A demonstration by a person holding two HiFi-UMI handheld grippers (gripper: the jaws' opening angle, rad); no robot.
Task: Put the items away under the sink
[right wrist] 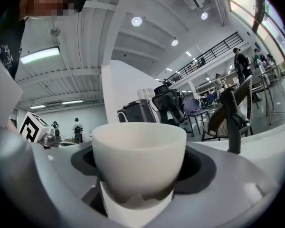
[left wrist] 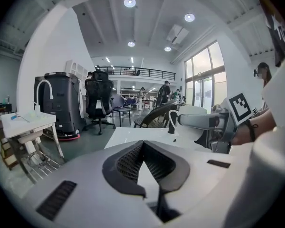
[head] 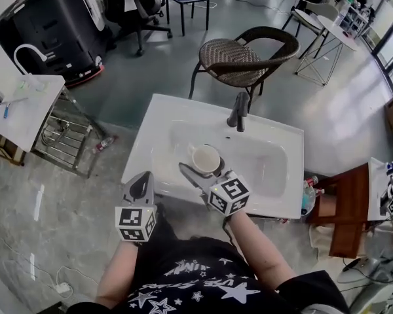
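A white cup [head: 206, 158] hangs over the basin of the white sink [head: 162, 120], just in front of the black faucet [head: 238, 112]. My right gripper [head: 198, 173] is shut on it from the near side. In the right gripper view the cup [right wrist: 138, 156] fills the middle, upright between the jaws of the right gripper [right wrist: 138, 194], with the faucet [right wrist: 233, 122] behind it. My left gripper [head: 142, 187] floats at the sink's near left edge. Its jaws meet at the tips with nothing between them, as the left gripper [left wrist: 143, 145] shows in its own view.
A wicker chair [head: 245, 54] stands behind the sink. A small white table [head: 26, 103] with a wire rack [head: 65, 136] is at the left. A wooden stand [head: 344, 208] sits at the right. A black machine [head: 52, 25] is far left.
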